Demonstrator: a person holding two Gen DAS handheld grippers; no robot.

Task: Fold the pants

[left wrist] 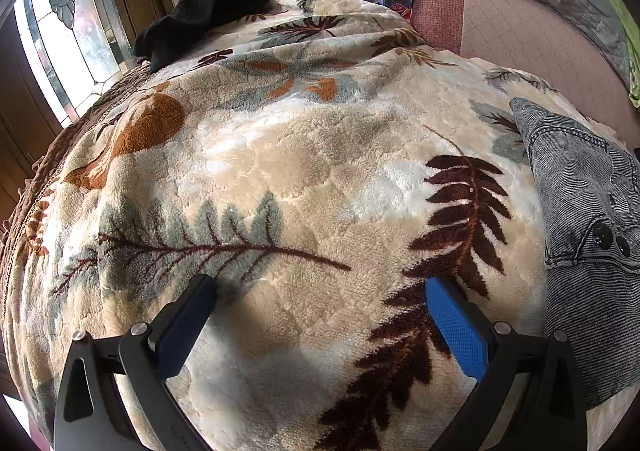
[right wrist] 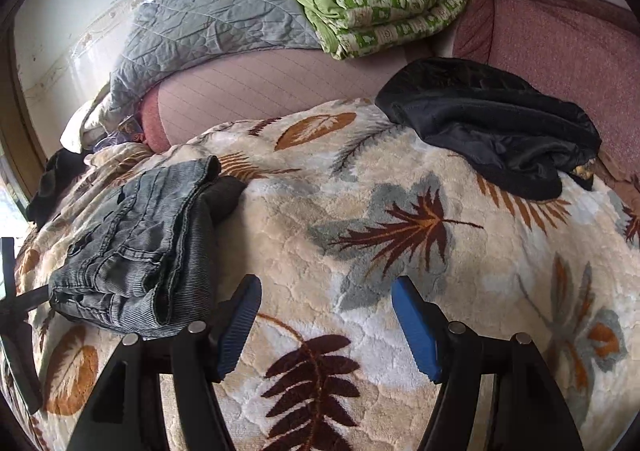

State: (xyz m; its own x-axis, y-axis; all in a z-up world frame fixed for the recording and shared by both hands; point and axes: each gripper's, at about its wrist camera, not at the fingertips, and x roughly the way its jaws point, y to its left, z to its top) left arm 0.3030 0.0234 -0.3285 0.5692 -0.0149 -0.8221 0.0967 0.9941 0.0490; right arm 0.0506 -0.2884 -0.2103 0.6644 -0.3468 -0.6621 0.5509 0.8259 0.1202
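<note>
Both tools stood wide and empty — the left tool (left wrist: 320,291) and right tool (right wrist: 326,291) hovered over the leaf-print blanket (right wrist: 360,211). Folded grey pants (right wrist: 140,243) lay on it, left of the right tool.

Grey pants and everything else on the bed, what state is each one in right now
Grey pants: folded into a compact stack, lying on the leaf blanket.
Black garment: crumpled, unfolded.
Green quilt: folded.
Left gripper: open, empty.
Right gripper: open, empty.
</note>
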